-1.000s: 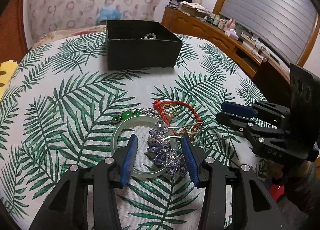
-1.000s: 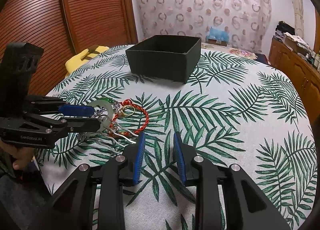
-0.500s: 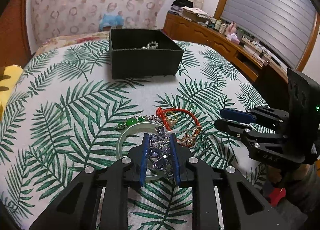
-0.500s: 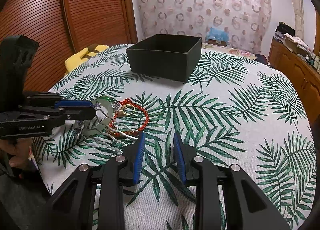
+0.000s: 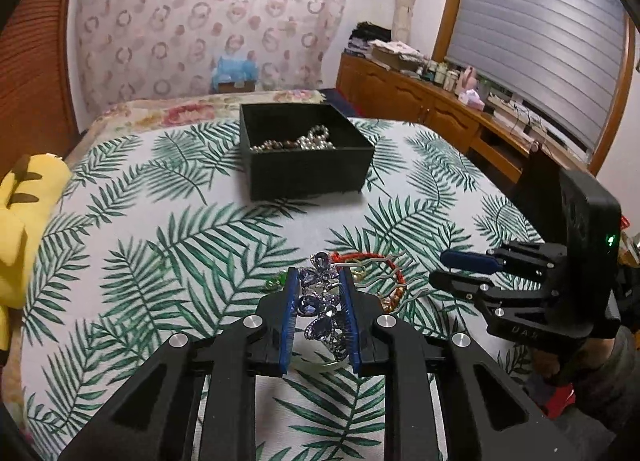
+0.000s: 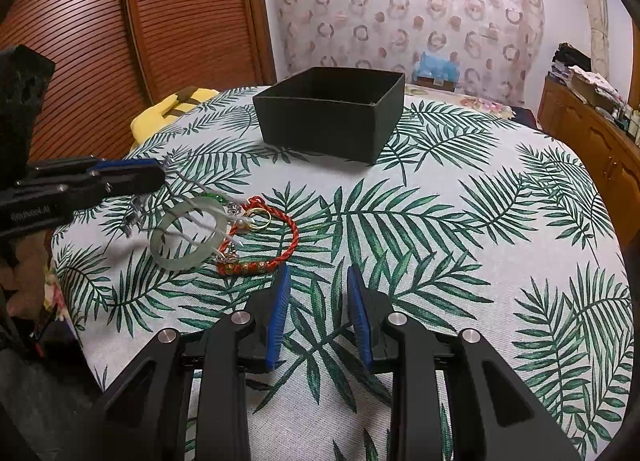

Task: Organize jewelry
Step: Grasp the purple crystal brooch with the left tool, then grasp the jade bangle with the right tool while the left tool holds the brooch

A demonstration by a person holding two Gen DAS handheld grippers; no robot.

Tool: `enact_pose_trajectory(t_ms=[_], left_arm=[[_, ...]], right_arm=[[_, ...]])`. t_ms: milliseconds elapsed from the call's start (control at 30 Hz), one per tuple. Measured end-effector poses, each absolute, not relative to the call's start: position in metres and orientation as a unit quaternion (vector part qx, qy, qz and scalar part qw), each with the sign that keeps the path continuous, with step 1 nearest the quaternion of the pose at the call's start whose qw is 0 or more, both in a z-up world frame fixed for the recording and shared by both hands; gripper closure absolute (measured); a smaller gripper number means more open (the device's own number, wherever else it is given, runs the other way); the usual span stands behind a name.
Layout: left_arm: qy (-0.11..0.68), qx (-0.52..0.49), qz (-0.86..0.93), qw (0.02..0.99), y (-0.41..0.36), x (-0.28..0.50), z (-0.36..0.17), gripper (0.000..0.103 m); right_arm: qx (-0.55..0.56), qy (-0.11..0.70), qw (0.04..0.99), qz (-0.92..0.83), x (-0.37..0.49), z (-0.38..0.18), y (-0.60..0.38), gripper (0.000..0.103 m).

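Observation:
My left gripper (image 5: 318,281) is shut on a purple-stoned hair comb (image 5: 320,301) and holds it above the table; its silver prongs (image 6: 188,217) hang over the pale jade bangle (image 6: 188,237). A red cord bracelet (image 6: 280,249), gold rings (image 6: 258,219) and a green bead piece (image 6: 212,197) lie beside the bangle. The black open box (image 5: 304,157) stands further back with a pearl strand (image 5: 296,143) inside. My right gripper (image 6: 316,281) is open and empty, just right of the jewelry pile.
The round table has a palm-leaf cloth (image 6: 460,221). A yellow plush toy (image 5: 20,229) sits at the table's left edge. A wooden sideboard (image 5: 420,101) with clutter runs along the right wall. A slatted wooden door (image 6: 160,21) stands behind the table.
My left gripper closed on the purple hair comb and lifted it off the bangle, rising and tilting toward the box. The right gripper stayed still.

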State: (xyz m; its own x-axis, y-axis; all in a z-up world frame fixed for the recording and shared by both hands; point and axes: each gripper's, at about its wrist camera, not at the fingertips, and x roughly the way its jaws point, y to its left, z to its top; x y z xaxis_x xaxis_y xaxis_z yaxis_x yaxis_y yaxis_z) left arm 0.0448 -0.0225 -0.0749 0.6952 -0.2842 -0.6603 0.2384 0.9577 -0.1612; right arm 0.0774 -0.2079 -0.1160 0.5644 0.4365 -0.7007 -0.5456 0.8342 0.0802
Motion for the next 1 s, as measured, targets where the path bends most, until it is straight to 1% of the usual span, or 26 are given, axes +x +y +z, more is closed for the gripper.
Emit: enact_pose_trajectory(t_ms=[333, 533, 567, 600, 633, 833, 900, 1000], left_arm=[[0.353, -0.034, -0.111, 0.928, 0.002, 0.043, -0.07, 0.084], [0.349, -0.049, -0.087, 0.932, 0.028, 0.038, -0.069, 0.084], [0.348, -0.05, -0.085, 0.932, 0.031, 0.037, -0.069, 0.084], [0.346, -0.052, -0.081, 0.933, 0.035, 0.036, -0.068, 0.084], [0.345, -0.053, -0.078, 0.934, 0.038, 0.035, -0.068, 0.084], [0.339, -0.062, -0.065, 0.936, 0.053, 0.03, -0.067, 0.084], [0.337, -0.066, -0.061, 0.937, 0.059, 0.029, -0.067, 0.084], [0.335, -0.071, -0.055, 0.938, 0.067, 0.027, -0.067, 0.084]], right_arm=[[-0.086, 0.378, 0.879, 0.278, 0.078, -0.113, -0.203, 0.071], [-0.085, 0.371, 0.87, 0.315, 0.073, -0.105, -0.18, 0.071], [-0.088, 0.37, 0.867, 0.322, 0.072, -0.103, -0.172, 0.067], [-0.09, 0.368, 0.865, 0.329, 0.071, -0.102, -0.166, 0.057], [-0.092, 0.365, 0.864, 0.335, 0.069, -0.101, -0.161, 0.053], [-0.127, 0.364, 0.846, 0.369, 0.069, -0.099, -0.12, 0.051], [-0.135, 0.367, 0.841, 0.374, 0.071, -0.1, -0.111, 0.043], [-0.142, 0.373, 0.834, 0.381, 0.074, -0.103, -0.102, 0.039]])
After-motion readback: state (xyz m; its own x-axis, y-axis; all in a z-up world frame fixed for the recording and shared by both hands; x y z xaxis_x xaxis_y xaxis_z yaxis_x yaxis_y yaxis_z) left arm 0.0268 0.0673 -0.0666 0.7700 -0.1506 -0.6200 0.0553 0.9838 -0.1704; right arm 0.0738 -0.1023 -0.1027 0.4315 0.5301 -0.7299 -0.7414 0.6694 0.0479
